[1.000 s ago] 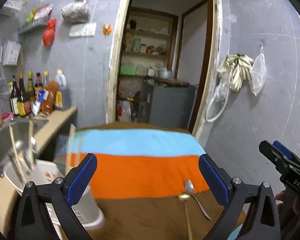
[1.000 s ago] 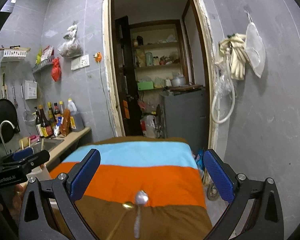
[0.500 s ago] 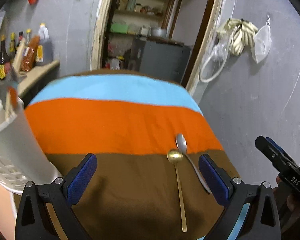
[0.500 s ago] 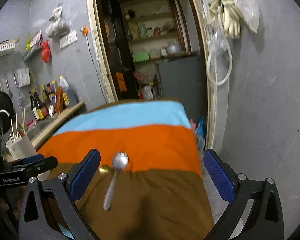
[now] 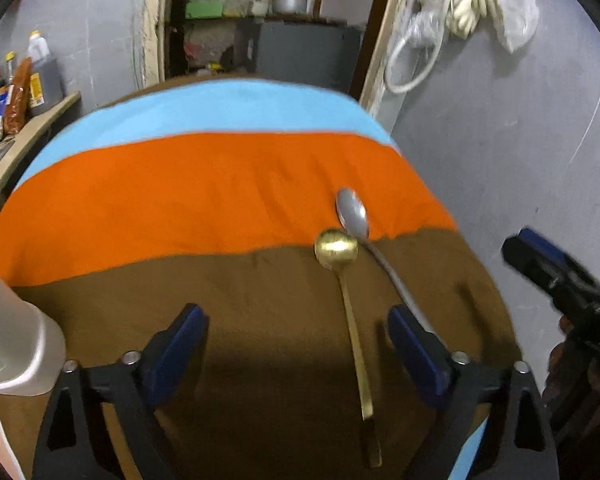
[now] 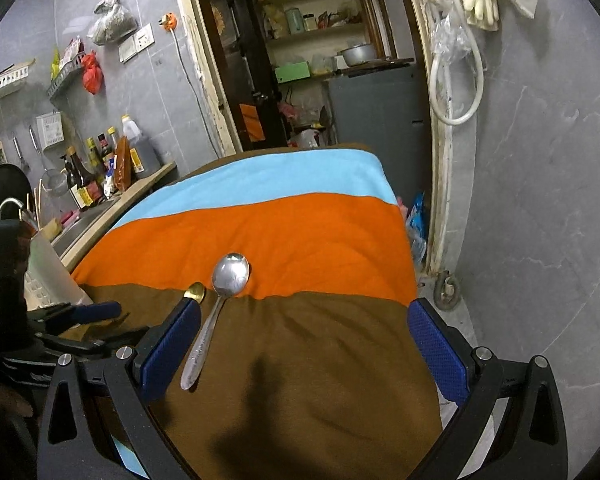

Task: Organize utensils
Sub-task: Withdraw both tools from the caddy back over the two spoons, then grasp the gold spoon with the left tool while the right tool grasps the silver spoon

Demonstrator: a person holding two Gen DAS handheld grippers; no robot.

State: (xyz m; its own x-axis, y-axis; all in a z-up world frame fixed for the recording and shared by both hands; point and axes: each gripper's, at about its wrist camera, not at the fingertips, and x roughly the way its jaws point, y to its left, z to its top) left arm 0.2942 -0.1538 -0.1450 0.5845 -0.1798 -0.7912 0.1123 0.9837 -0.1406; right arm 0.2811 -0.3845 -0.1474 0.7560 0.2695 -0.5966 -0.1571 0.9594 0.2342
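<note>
A gold spoon (image 5: 350, 312) and a silver spoon (image 5: 370, 244) lie side by side on the striped cloth (image 5: 204, 200), bowls at the orange-brown border. My left gripper (image 5: 296, 344) is open and empty, just above the brown stripe, with the gold handle between its fingers nearer the right one. My right gripper (image 6: 304, 344) is open and empty; the silver spoon (image 6: 216, 300) lies by its left finger, and the gold bowl (image 6: 195, 292) peeks out behind that finger. A white utensil holder (image 5: 12, 344) stands at the table's left edge.
A sink counter with sauce bottles (image 6: 100, 172) runs along the left wall. A doorway to a pantry with a grey cabinet (image 6: 376, 104) lies beyond the table. A grey wall with a hanging hose and gloves (image 6: 460, 40) is close on the right.
Both grippers have tilted down and lowered toward the table. The spoons now sit lower and closer between the fingers. The white holder has slid to the left edge of the left view.
</note>
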